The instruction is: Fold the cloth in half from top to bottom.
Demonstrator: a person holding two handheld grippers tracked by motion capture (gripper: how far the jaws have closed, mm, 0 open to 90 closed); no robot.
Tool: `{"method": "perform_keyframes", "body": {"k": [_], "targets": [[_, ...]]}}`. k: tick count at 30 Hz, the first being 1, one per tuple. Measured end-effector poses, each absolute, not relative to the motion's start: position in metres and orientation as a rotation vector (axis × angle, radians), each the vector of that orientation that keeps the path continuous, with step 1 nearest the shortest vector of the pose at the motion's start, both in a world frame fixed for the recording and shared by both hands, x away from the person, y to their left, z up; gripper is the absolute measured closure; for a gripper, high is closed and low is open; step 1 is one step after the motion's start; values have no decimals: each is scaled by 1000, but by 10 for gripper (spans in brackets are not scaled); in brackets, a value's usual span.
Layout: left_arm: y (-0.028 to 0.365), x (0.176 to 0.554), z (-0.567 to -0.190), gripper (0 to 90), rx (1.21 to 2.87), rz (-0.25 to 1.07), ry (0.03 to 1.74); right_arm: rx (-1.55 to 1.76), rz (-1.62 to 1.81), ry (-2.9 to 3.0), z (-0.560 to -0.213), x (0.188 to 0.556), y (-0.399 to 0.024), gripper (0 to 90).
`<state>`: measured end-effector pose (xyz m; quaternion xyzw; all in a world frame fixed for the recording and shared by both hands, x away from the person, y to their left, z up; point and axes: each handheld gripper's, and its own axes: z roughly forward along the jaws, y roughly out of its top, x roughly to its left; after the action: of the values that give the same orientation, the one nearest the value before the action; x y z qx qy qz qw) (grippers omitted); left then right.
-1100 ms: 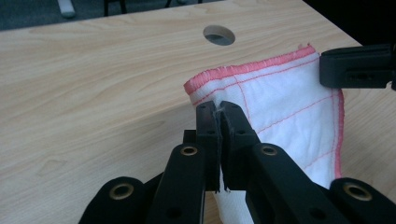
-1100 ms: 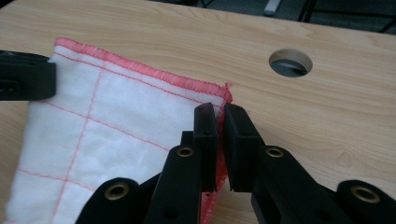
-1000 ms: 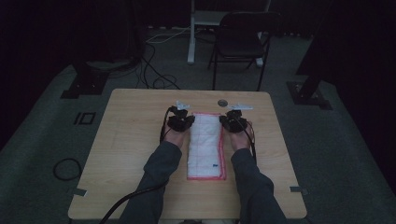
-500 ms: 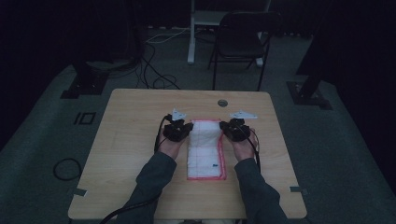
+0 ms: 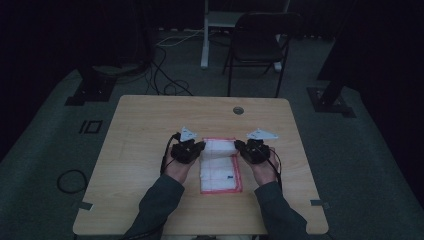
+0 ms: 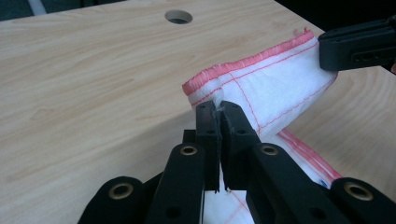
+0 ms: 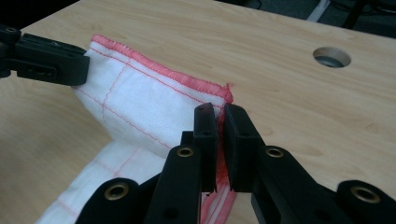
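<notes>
Cloth (image 5: 220, 167), white w/ red-stitched hem, lies centre of table (image 5: 145, 130) in high view, far end lifted and folded back toward lower frame. L gripper (image 5: 196, 149) clamped on cloth's left far corner; jaws pinched tight on hem, centre of left gripper view (image 6: 219, 109). R gripper (image 5: 241, 146) clamped on right far corner, jaws together on fabric, centre of right gripper view (image 7: 217, 112). Cable hole (image 5: 238, 110) in table, above cloth. Chair (image 5: 260, 45) at top centre, behind table.
</notes>
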<state>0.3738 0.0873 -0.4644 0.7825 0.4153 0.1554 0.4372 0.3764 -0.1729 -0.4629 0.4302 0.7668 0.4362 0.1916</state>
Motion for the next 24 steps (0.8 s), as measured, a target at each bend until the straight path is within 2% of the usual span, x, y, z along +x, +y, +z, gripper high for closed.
{"method": "perform_keyframes", "body": {"k": [24], "targets": [[91,328,-512,867,2000,291,1055,1239,1211,2266,-506,336,-174,845]]}}
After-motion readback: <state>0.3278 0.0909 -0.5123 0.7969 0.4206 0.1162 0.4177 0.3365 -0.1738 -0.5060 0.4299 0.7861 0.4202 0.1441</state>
